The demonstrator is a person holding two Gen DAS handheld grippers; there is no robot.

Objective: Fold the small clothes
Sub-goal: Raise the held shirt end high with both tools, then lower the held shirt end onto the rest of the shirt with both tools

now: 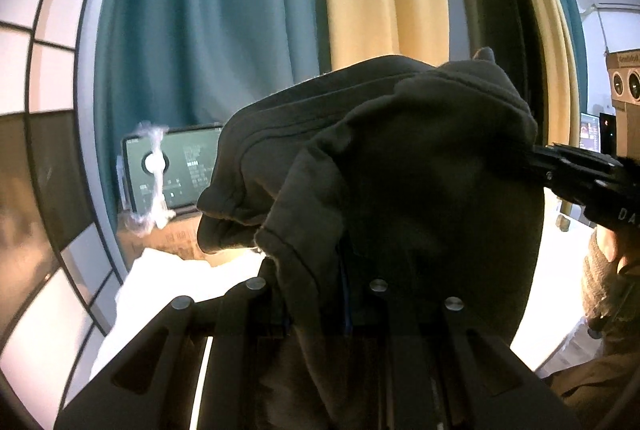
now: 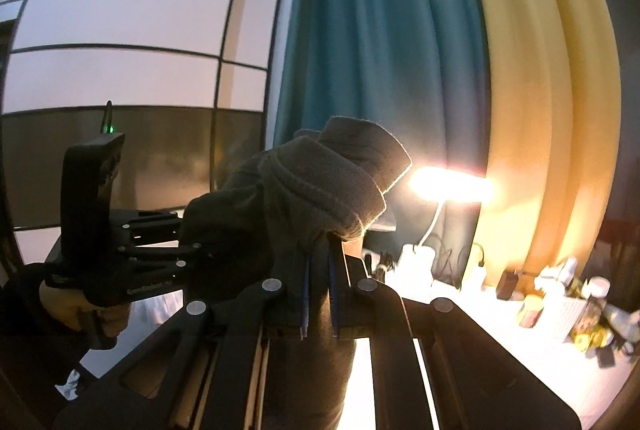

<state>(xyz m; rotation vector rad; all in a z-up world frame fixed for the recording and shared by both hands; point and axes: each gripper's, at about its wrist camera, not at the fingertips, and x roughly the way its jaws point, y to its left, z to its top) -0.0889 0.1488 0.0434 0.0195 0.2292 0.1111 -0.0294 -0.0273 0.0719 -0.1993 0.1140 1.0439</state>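
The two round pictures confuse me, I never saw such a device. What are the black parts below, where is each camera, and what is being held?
There is no robot: a person holds a hand-held gripper in each hand, each carrying a wide-angle camera looking along its two fingers. The left view shows the left gripper shut on a dark garment, with the right gripper clamping the same cloth from the side. The right view shows this mirrored. The garment hangs above a white surface. Behind are curtains and a screen.
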